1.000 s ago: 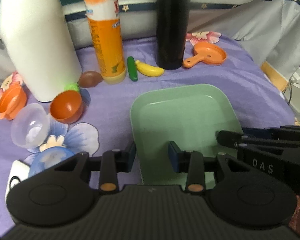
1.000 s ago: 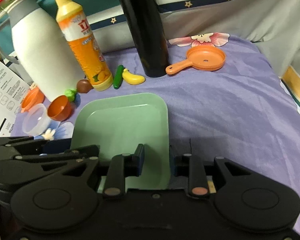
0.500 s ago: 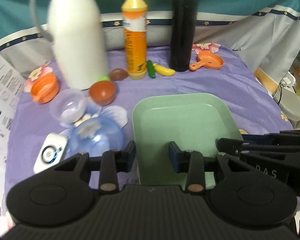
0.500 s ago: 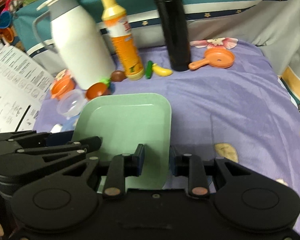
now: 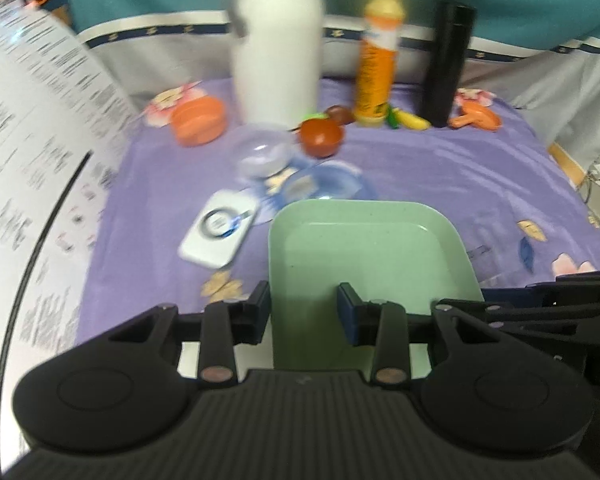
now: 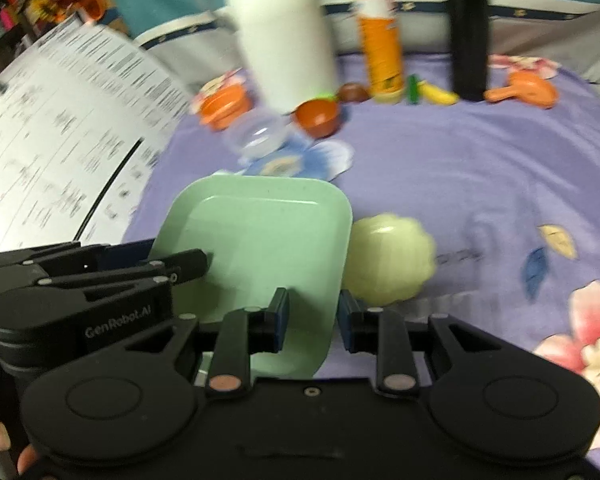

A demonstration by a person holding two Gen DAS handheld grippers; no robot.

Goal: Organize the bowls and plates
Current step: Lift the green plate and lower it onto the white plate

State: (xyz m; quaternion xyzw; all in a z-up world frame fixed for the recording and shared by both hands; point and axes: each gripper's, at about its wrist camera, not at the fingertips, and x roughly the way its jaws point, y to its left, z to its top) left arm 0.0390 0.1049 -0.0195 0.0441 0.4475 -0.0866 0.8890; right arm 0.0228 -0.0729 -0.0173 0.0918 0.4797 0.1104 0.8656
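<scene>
Purple floral cloth (image 5: 440,168): soft, wrinkled fabric, covering the whole work surface.

Printed paper sheet (image 5: 24,184): large, white, curved, fine black text, left of the green plate.

White jug (image 5: 278,40): tall, smooth, rounded, beyond the plate at the far left.

Black flask (image 5: 446,60): matte cylinder, beyond the plate at the far right. Orange bottle (image 5: 378,60): glossy plastic with yellow cap, between jug and flask.

Green plate (image 5: 364,248): square, rounded corners, raised rim, smooth matte plastic, nearest the cameras. Whether it rests on the cloth or is lifted, I cannot tell.

Left gripper (image 5: 303,306): black, ribbed body, fingers spread apart astride the plate's left edge, not pressing it. Right gripper (image 6: 313,317): fingers spread astride the plate's right edge likewise.

Pale scalloped dish (image 6: 388,260): yellowish, fluted rim, touching the plate's right side.

White flat device (image 5: 220,232): rounded rectangle with ring mark, just left of the plate.

Clear bowl (image 5: 262,154), brown bowl (image 5: 321,136), orange cup (image 5: 198,120), orange toy pan (image 5: 480,117): small plastics beyond the plate.
</scene>
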